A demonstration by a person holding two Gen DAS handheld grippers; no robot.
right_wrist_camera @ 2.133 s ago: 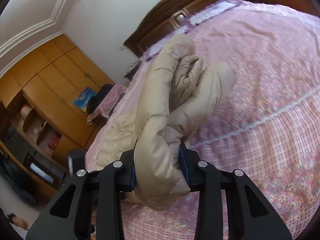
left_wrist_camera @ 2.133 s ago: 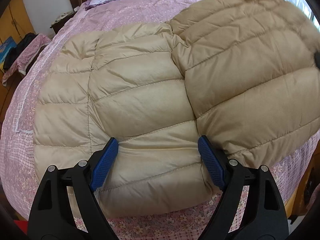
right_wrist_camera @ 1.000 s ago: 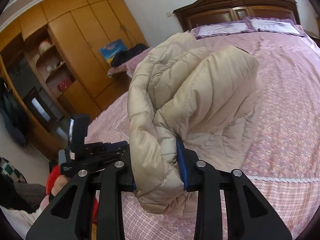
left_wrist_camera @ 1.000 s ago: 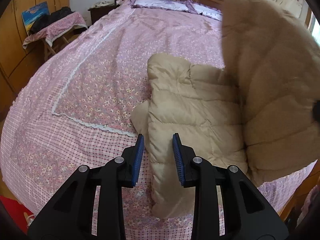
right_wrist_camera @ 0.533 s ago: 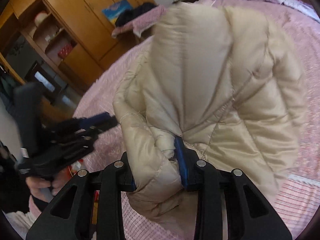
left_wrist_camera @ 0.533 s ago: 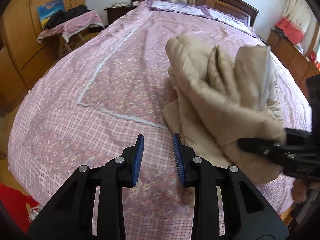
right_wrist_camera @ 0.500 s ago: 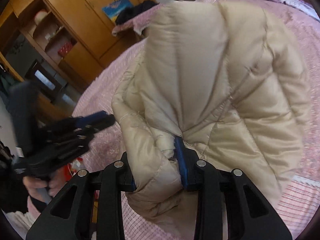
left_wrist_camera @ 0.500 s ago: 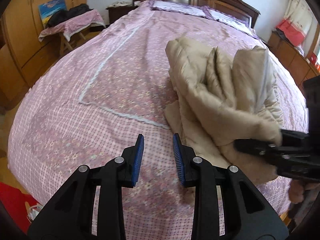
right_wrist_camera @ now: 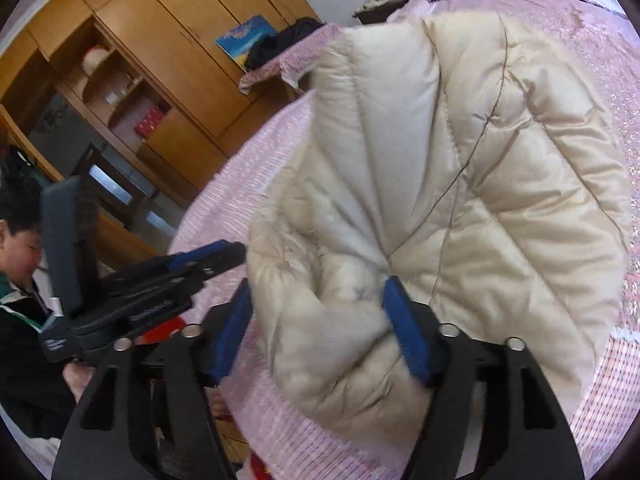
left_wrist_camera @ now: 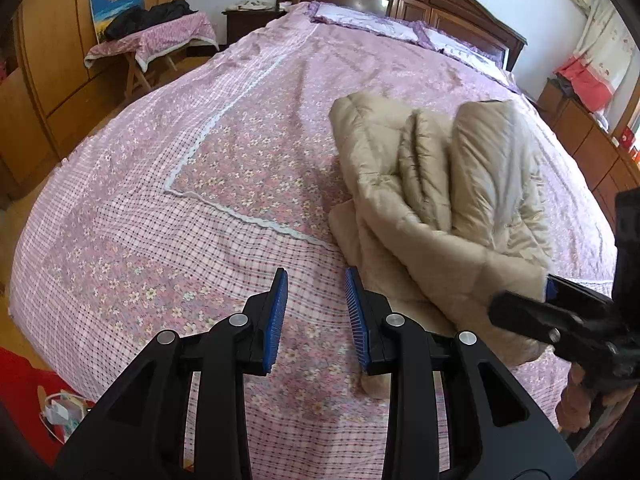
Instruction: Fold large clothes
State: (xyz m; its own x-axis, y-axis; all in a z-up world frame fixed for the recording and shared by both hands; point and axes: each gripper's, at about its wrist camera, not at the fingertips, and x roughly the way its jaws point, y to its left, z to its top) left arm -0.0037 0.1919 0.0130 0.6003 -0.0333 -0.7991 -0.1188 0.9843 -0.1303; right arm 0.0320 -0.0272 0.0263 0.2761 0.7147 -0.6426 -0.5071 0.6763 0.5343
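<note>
The bed (left_wrist_camera: 168,216) in its pink floral bedspread fills my view, and the beige down jacket (left_wrist_camera: 432,200) lies bundled on it, ahead and to the right of my left gripper (left_wrist_camera: 316,312), which hovers narrow and empty over bare spread. My right gripper (right_wrist_camera: 320,328) has just been opening; the jacket's edge sits between its jaws, the pads barely touching it now. I'd judge this the release: draw the right straight back so the fold isn't dragged, then press it flat.
</note>
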